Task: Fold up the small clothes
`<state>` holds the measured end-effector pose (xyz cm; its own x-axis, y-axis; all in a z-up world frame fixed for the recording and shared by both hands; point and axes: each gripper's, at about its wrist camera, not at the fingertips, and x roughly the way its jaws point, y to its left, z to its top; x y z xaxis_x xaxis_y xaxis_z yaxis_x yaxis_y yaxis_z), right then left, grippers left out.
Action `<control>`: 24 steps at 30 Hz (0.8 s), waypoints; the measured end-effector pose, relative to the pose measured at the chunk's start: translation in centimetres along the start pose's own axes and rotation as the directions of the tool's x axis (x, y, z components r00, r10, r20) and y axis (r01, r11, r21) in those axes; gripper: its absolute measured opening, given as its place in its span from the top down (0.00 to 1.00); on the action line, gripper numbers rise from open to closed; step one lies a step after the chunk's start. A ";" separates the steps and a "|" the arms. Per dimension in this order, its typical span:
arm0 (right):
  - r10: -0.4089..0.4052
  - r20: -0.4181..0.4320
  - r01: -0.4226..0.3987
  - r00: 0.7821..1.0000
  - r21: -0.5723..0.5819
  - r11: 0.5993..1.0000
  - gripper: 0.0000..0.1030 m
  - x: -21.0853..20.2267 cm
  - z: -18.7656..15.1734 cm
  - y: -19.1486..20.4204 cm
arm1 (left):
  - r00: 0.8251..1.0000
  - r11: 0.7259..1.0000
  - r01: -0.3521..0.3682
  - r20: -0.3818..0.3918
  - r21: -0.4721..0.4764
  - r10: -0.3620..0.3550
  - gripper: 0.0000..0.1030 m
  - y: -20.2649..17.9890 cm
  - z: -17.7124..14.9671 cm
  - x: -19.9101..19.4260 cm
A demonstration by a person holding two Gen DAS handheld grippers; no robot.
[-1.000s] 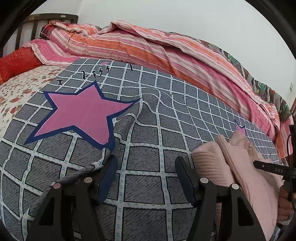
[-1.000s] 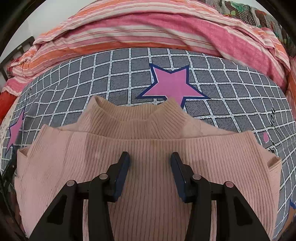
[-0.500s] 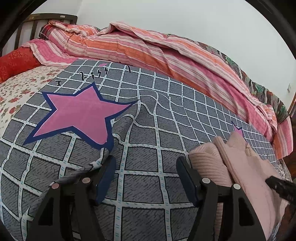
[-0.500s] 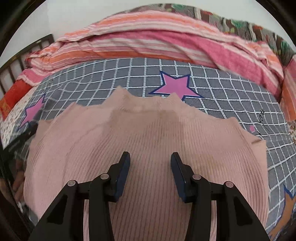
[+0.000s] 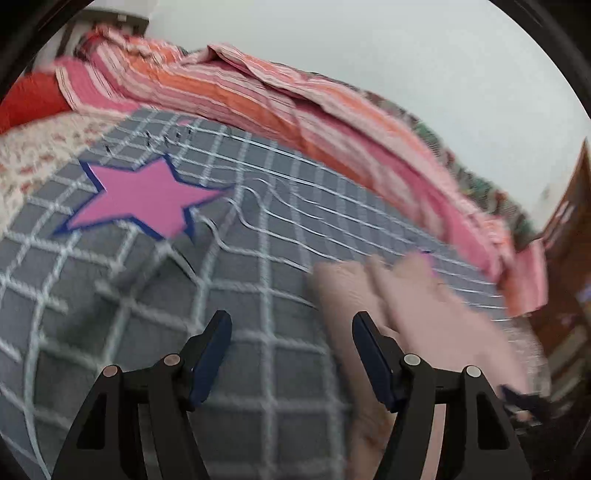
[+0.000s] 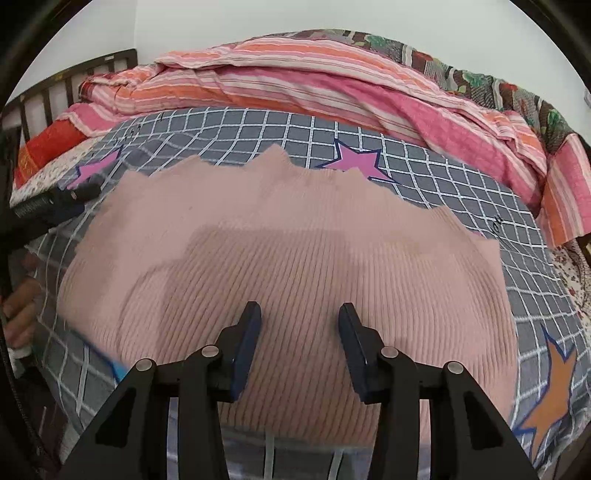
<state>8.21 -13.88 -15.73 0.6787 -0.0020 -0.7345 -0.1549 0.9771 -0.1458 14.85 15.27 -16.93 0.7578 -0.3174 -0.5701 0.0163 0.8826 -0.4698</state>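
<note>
behind everything we've got a plain pale wall [image 6: 332,22], and below it a bed spread with a grey checked sheet [image 5: 258,229] marked with white grid lines. heaped along the far edge, from ten o'clock round to two o'clock in the right wrist view, sits a striped pink and orange quilt [image 6: 295,77]. a dark slatted headboard [image 6: 66,85] shows at ten o'clock, with a red pillow [image 6: 48,147] just under it.

now to the pink ribbed sweater [image 6: 288,258]. it lies flat on the sheet and fills the middle of the right wrist view, its far edge blurred and partly covering a pink star [image 6: 360,160] printed at one o'clock. an orange star [image 6: 550,391] shows on the sheet at four o'clock.

the right gripper [image 6: 300,323] sits low over the near half of the sweater, its two blue-padded fingers [image 6: 248,332] spread apart, nothing between them; whether the tips touch the knit we cannot tell.

over in the left wrist view, the left gripper [image 5: 291,332] is wide apart too, above bare grey sheet. the sweater [image 5: 424,314] appears there as a blurred pink mass at four o'clock, just beside the right-hand finger. a bigger pink star [image 5: 144,199] lies at ten o'clock.

at nine o'clock in the right wrist view we catch the left gripper's dark body [image 6: 48,206] beside the sweater's edge, and the person's hand [image 6: 22,310] beneath it.
</note>
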 end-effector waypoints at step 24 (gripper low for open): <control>0.061 0.103 -0.080 0.993 0.193 0.978 0.60 -8.0 -6.9 -9.5 | 0.988 0.985 0.143 -0.044 -0.100 -0.148 0.37 -6.9 -10.3 -2.4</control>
<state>-0.73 -24.63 -13.01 0.7384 0.0798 -0.6696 -0.0675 0.9967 0.0443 6.21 6.34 -19.23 0.7175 -0.4596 -0.5234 0.0595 0.7891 -0.6114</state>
